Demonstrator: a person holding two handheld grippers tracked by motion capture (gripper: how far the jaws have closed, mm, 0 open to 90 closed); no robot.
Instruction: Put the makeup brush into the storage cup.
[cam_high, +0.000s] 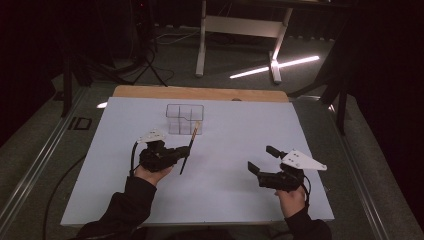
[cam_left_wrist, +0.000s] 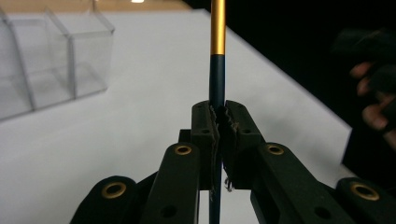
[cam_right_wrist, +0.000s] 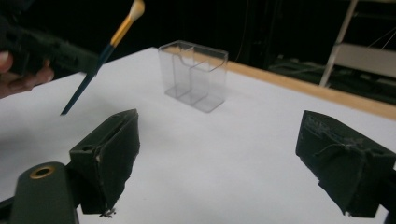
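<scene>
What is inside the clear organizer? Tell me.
Nothing shows inside the clear organizer: its divided compartments look empty through the walls. The brush is held outside it by the left gripper.

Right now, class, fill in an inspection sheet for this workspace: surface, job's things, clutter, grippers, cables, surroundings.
Surface: white sheet on a wooden-edged table, flat.
Job's things: clear plastic divided organiser box, upright; slim dark-handled brush with a gold ferrule, lifted and tilted.
Clutter: nothing seen.
Grippers: left gripper fingers clamped on the brush handle; right gripper fingers spread, holding nothing.
Cables: black cable trails from the left gripper.
Surroundings: dark room, white desk frame, lit strip on the floor.
</scene>
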